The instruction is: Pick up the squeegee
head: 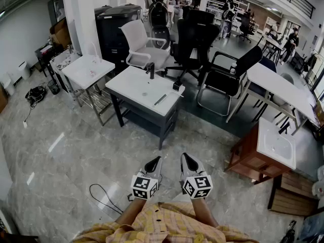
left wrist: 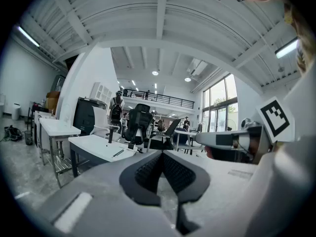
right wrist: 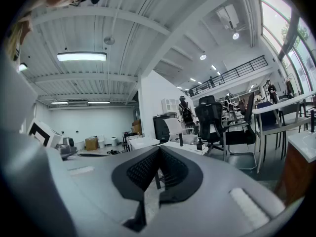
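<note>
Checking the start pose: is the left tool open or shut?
Shut. In the left gripper view the left tool has jaws touching at the tips, nothing between them.

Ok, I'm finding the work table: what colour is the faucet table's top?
The tabletop is white; head view shows it best.

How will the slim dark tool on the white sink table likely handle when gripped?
The tool, presumably the squeegee, looks thin and long, so probably light, and may pivot if gripped off-centre. It lies flat on the smooth table, so it could slide when nudged.
</note>
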`<state>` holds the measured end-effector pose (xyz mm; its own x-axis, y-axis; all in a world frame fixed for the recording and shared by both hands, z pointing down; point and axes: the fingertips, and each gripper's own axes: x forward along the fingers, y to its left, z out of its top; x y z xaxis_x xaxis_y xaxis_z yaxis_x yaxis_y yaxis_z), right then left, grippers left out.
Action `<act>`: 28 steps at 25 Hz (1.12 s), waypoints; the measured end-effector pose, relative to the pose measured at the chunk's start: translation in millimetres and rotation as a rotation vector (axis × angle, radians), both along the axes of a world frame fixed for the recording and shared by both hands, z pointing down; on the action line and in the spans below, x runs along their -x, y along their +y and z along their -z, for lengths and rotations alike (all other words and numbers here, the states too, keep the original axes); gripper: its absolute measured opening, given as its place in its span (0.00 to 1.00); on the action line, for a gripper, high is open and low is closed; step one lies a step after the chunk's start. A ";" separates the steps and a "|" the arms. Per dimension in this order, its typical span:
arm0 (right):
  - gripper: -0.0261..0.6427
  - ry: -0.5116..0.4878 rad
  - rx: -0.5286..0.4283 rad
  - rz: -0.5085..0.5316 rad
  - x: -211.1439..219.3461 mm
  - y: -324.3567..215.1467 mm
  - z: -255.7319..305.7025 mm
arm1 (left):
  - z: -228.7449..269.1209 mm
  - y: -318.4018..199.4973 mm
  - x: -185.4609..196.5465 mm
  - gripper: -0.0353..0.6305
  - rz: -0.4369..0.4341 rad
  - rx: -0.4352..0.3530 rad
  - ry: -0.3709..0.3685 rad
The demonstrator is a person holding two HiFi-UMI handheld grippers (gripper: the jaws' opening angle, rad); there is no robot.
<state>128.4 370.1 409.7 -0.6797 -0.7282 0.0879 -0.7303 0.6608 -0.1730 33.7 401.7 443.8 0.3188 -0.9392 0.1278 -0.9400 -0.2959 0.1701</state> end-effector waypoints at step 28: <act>0.02 0.027 -0.004 0.022 32.4 -57.3 -9.9 | -14.6 -58.3 22.9 0.05 -0.040 -0.004 0.012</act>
<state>95.9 312.7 419.6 -0.6931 -0.7134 0.1034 -0.7198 0.6775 -0.1512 10.8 343.3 458.4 0.3577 -0.9261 0.1200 -0.9252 -0.3341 0.1798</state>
